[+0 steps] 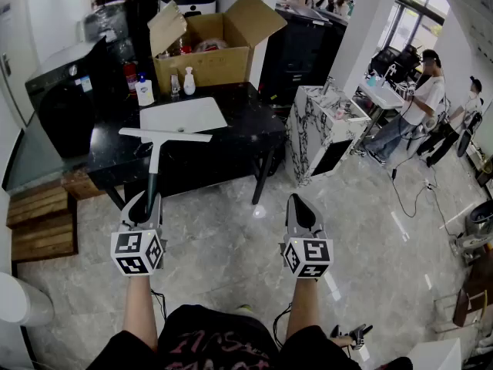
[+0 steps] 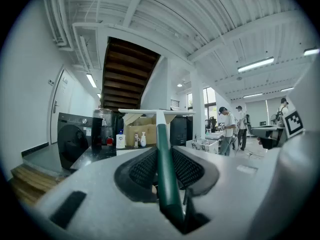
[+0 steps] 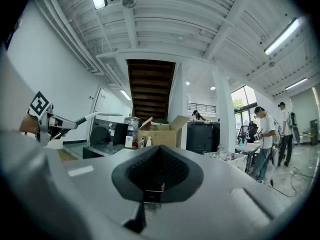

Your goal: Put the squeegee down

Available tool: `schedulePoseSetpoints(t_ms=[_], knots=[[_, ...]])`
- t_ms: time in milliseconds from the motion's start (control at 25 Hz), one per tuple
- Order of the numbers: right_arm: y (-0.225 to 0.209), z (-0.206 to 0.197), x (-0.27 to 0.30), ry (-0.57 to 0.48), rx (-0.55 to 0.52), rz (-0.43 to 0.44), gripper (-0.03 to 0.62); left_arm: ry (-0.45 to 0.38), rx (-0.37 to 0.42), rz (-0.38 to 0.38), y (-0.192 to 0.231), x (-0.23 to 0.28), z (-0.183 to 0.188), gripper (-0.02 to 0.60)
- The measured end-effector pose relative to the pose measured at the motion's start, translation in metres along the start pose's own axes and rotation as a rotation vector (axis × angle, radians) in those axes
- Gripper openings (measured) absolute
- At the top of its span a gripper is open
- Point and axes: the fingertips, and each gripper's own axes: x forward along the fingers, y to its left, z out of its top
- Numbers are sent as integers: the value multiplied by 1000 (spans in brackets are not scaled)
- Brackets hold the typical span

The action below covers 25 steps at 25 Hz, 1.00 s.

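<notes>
The squeegee [image 1: 156, 154] has a dark green handle and a white crossbar blade [image 1: 165, 135]. My left gripper [image 1: 145, 205] is shut on the handle's lower end and holds it roughly level, pointing away from me. The blade hovers over the front part of the black table [image 1: 248, 126]. In the left gripper view the green handle [image 2: 164, 169] runs between the pads to the white blade [image 2: 159, 112]. My right gripper [image 1: 300, 204] stands beside it over the floor, jaws closed together with nothing between them [image 3: 159, 153]. The right gripper view shows the squeegee [image 3: 92, 116] at far left.
On the table lie a white board [image 1: 185, 115], bottles [image 1: 144, 91] and an open cardboard box [image 1: 213, 51]. A black machine [image 1: 65, 99] stands at its left, wooden steps [image 1: 38, 223] below. A marble cabinet [image 1: 323, 129] and people [image 1: 416, 106] are to the right.
</notes>
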Motion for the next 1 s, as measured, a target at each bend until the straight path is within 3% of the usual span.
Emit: schedulePoseSetpoints(t_ms=[1000], knots=[[16, -10, -10, 22, -35, -53, 2, 19, -13, -88, 4, 6, -15, 98]])
